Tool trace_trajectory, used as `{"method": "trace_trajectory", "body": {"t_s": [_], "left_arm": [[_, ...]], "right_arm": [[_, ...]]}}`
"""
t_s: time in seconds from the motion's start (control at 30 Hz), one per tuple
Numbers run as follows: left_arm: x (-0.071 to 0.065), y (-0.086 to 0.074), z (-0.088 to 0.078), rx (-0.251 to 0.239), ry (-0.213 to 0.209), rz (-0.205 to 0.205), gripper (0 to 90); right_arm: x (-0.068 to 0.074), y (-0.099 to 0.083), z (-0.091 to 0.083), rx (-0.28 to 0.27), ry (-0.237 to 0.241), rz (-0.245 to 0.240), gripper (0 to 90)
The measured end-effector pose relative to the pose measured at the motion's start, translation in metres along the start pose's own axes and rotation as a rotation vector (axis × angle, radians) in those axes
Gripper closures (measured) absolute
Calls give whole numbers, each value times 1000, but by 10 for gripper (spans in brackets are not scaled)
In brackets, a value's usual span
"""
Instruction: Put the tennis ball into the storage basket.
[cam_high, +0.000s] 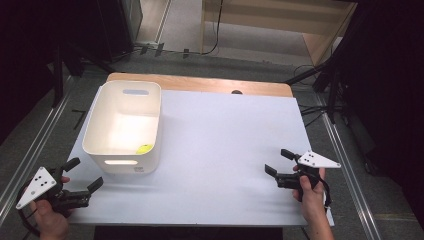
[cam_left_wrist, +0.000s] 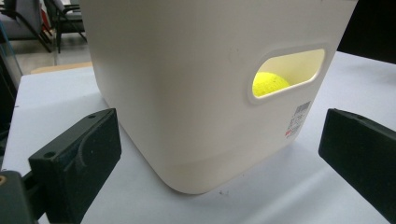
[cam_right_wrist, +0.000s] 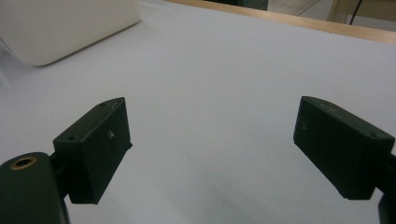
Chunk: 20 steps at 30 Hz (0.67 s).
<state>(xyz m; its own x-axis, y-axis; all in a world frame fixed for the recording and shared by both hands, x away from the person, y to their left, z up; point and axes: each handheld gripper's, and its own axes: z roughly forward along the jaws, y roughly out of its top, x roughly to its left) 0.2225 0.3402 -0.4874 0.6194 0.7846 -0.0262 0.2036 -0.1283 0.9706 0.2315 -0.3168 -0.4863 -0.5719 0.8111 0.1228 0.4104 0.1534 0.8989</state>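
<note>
A white plastic bin (cam_high: 123, 127) stands on the left of the white table top. A yellow-green ball (cam_high: 145, 148) lies in its near right corner, and the left gripper view catches that ball (cam_left_wrist: 269, 83) through the handle slot of the bin (cam_left_wrist: 196, 93). My left gripper (cam_high: 86, 174) rests at the table's near left corner, jaws open and empty, pointing at the bin. My right gripper (cam_high: 279, 161) is held at the near right, open and empty, its jaws over bare table. Its fingers (cam_right_wrist: 98, 144) frame white surface, with the bin's corner (cam_right_wrist: 60, 28) far off.
The white sheet (cam_high: 225, 150) covers the table, with a wooden strip (cam_high: 200, 83) along the far edge. A small dark spot (cam_high: 236, 92) sits at that far edge. Dark frames and cables stand on the floor around the table.
</note>
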Motion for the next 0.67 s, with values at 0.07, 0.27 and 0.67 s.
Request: {"method": "trace_trajectory", "body": {"t_s": [0.07, 0.27, 0.67], "left_arm": [[0, 0, 0, -1, -1, 0, 0], [0, 0, 0, -1, -1, 0, 0], [1, 0, 0, -2, 2, -1, 0]], "right_arm": [[-2, -5, -3, -3, -8, 0, 101], [-9, -19, -17, -49, -38, 17, 100], [-22, -43, -36, -133, -87, 92, 101]]}}
